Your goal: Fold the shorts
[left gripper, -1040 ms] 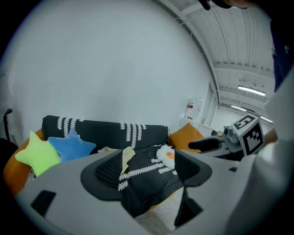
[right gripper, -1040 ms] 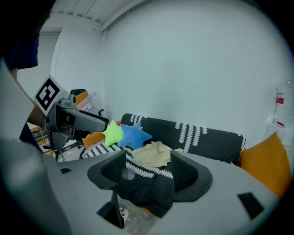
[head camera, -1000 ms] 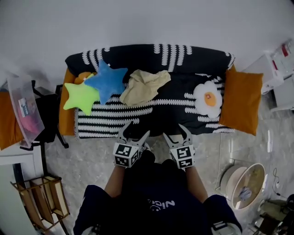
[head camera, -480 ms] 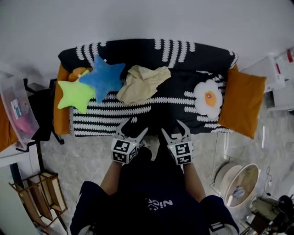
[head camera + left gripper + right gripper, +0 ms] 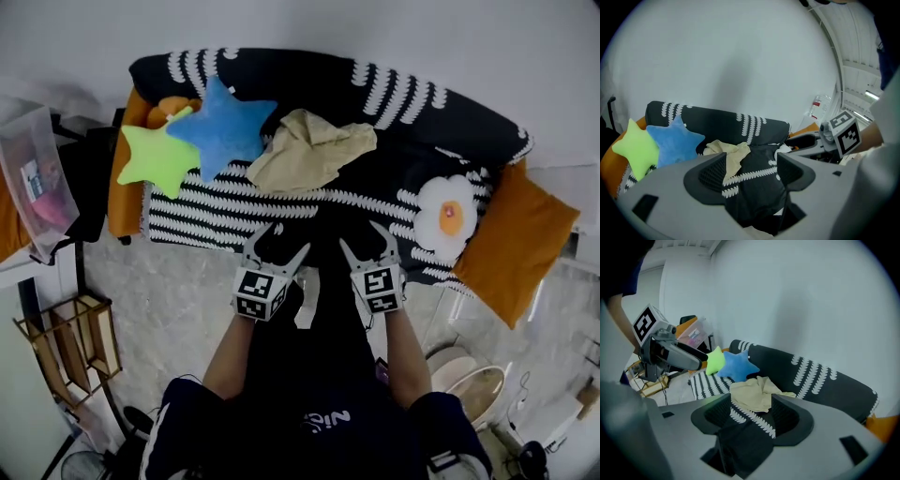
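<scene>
Shorts (image 5: 309,150), pale beige, lie crumpled on the seat of a black sofa (image 5: 394,178) with white leaf stripes in the head view. Just to their left a blue star cushion (image 5: 225,127) overlaps a green star cushion (image 5: 155,157). A fried-egg cushion (image 5: 448,216) sits well to the right, near an orange cushion (image 5: 516,244) at the sofa's end. The left tongs (image 5: 278,246) and the right tongs (image 5: 366,242) hover side by side over the sofa's front edge, short of the shorts and touching neither them nor each other.

The left gripper view shows its jaws standing wide with only air between them. The shorts (image 5: 729,152) lie beyond, on the striped cover, and the blue star cushion (image 5: 672,140) is off to the left.

The right gripper view shows its jaws fairly wide and closing, with nothing between them. The shorts (image 5: 757,394) lie further off on the seat, with both star cushions behind them.
</scene>
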